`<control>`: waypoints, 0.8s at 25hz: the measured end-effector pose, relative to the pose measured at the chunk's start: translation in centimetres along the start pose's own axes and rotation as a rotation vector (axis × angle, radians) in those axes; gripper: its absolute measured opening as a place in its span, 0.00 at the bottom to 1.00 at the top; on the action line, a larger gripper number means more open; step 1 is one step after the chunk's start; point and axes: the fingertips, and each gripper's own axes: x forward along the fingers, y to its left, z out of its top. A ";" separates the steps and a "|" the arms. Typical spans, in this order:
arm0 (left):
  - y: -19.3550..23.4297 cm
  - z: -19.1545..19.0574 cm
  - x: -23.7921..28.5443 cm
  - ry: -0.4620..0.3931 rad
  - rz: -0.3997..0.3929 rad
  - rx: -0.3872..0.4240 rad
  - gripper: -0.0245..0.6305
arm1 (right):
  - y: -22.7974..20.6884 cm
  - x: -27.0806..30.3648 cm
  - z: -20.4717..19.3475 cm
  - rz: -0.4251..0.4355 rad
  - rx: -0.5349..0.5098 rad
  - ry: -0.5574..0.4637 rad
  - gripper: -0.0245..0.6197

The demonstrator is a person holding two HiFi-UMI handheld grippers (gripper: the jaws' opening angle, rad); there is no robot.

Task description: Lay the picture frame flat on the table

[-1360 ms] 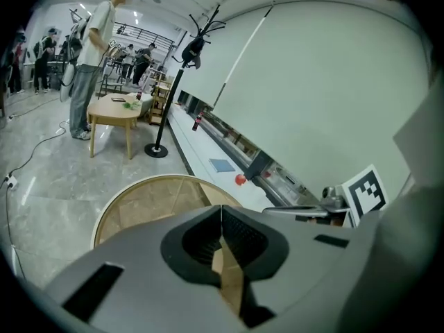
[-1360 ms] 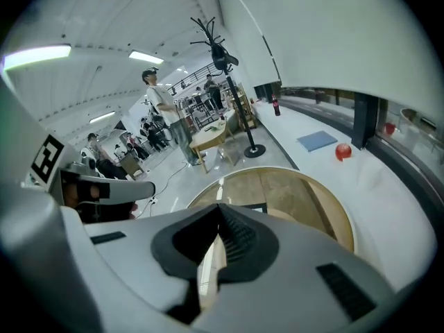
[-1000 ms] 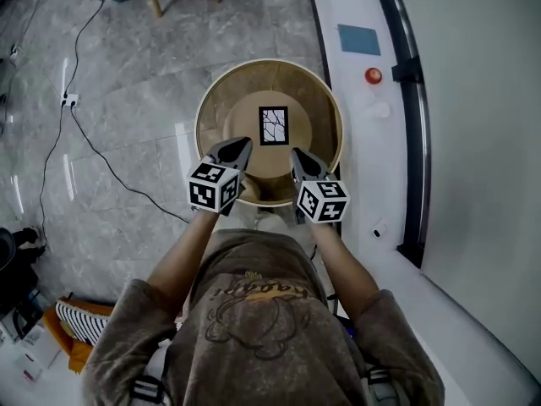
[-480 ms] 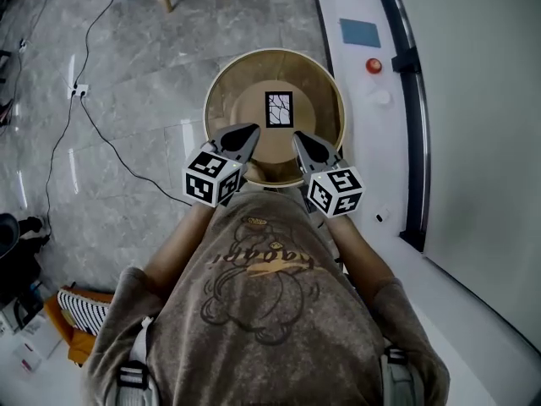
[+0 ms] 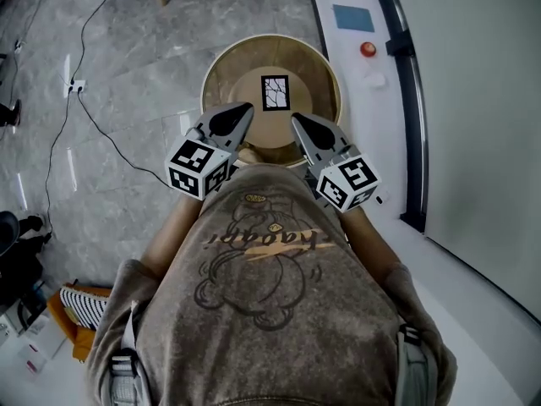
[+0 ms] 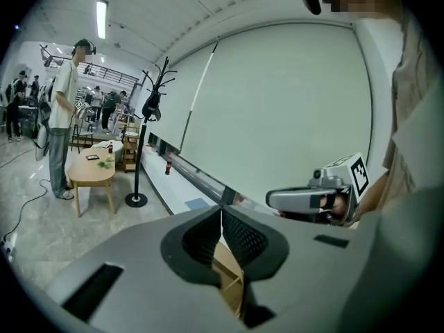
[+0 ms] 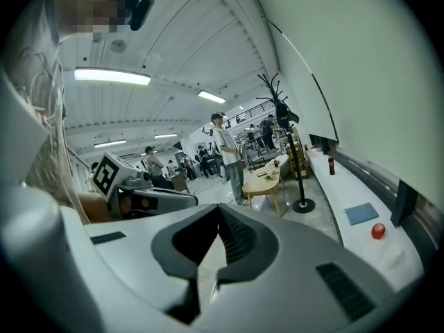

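1. Room: grey stone-tile floor. A white ledge with a dark rail runs along the pale wall on the right.
2. Person in a brown printed shirt stands at the near edge of the round wooden tabletop, 1 gripper in each hand.
3. The tabletop has a raised rim and a lighter centre disc. The only thing on it is the picture frame.
4. Left gripper: held over the near-left part of the tabletop and pointing toward the centre. Its fingers are pressed together with nothing between them.
5. Right gripper: mirrors it over the near-right part. Its fingers are also pressed together and empty.
6. The 2 grippers sit side by side with a clear gap between them, tips angled slightly inward. Neither touches the frame.
7. Picture frame: black border, white picture with dark branching lines. By the head view it lies flat on the centre disc, just beyond both tips.
8. Small stuff: a black cable runs across the floor to a power strip. A blue patch and a red knob sit on the ledge.
9. The left gripper view also shows a coat stand and a low wooden side table, with a bystander next to it.
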 end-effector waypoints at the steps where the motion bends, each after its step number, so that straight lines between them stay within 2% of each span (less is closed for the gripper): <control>1: -0.1 0.1 -0.2 -0.010 -0.003 0.004 0.07 | 0.1 -0.2 0.1 0.008 -0.007 -0.008 0.07; 5: -0.9 0.5 -0.7 -0.043 -0.017 0.017 0.07 | 0.0 -0.8 0.5 0.019 -0.042 -0.028 0.07; 10: -1.5 0.7 -1.6 -0.059 -0.021 0.021 0.07 | 0.2 -1.6 1.6 0.012 -0.031 -0.067 0.07; 20: -1.8 1.1 -1.6 -0.081 -0.017 0.017 0.07 | 0.5 -1.8 1.4 0.018 -0.031 -0.069 0.07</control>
